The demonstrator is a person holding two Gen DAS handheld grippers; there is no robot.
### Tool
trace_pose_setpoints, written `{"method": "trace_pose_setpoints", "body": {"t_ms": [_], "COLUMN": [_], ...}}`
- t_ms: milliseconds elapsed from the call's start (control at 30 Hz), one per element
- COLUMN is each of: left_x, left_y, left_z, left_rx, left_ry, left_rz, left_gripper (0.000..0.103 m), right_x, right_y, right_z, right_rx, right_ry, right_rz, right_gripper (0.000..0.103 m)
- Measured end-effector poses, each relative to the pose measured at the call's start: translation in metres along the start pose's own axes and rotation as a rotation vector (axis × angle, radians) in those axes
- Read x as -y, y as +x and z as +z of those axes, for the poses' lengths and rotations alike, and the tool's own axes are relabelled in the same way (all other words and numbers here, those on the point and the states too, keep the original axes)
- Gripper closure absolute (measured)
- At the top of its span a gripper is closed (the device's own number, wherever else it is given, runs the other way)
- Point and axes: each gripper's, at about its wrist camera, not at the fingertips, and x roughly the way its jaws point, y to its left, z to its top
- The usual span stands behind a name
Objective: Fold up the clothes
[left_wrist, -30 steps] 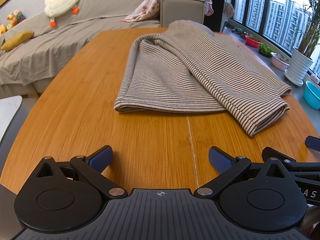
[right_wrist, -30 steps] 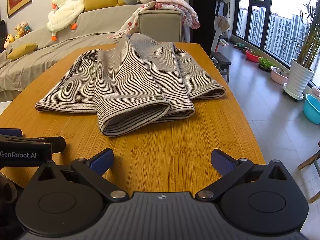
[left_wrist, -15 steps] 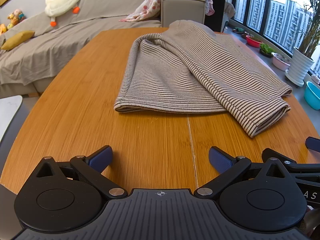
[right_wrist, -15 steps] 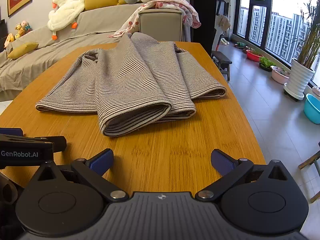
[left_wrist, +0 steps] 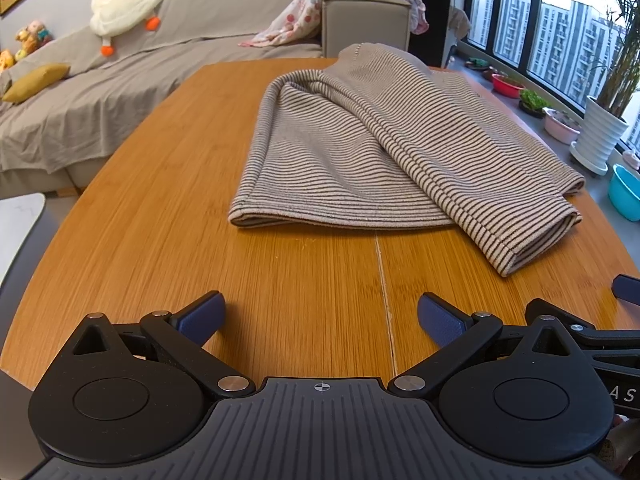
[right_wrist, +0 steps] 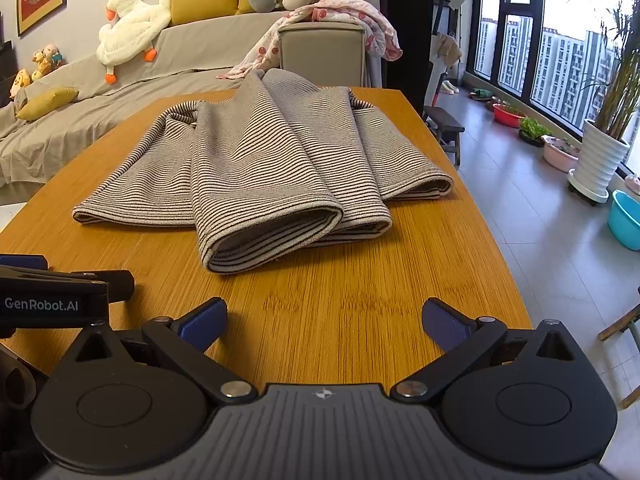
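**Striped garment folded on table, both claws spread and clear of it**

The striped garment point(left_wrist: 360, 152) lies on the wooden table point(left_wrist: 160, 208), roughly mid-table, w/ sides folded in over the middle. In the right wrist view the garment point(right_wrist: 264, 168) shows stacked layers: a thick rolled fold at the near edge, a flatter panel out to the left, another folded panel to the right.

Rel. to the claws: the garment sits ahead of both, apart from them, w/ bare wood between its near hem and the fingertips. From the left gripper point(left_wrist: 320, 316) it lies ahead and a bit right; its nearest corner is toward the right finger's side. From the right gripper point(right_wrist: 324, 318) it lies ahead and left of center. Both claws are spread wide, nothing between the blue pads point(left_wrist: 202, 316), not touching cloth. The two grippers sit side by side at the near table edge; each shows at the edge of the other's view.

Vs. the earlier frames: garment, folds and both claws look unchanged, same spread, same spot; no visible shift.

Beyond the table: grey sofa point(left_wrist: 120, 92) w/ a white goose plush point(right_wrist: 132, 24), a pink blanket point(right_wrist: 348, 20) over an armrest, a window and a potted plant point(right_wrist: 604, 152) on the right.
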Motion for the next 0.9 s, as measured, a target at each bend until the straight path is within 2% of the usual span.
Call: {"method": "trace_pose_setpoints", "body": {"t_ms": [900], "left_x": [-0.0008], "left_y": [0.0020], "left_z": [0.0002], "left_rx": [0.012], "left_ry": [0.004], "left_rz": [-0.003], "left_gripper": [0.000], "right_x": [-0.0010], "right_y": [-0.0028], "right_z": [-0.0029], "right_rx": [0.015], "right_ry": [-0.001], "right_rz": [0.005], "right_gripper": [0.000]}}
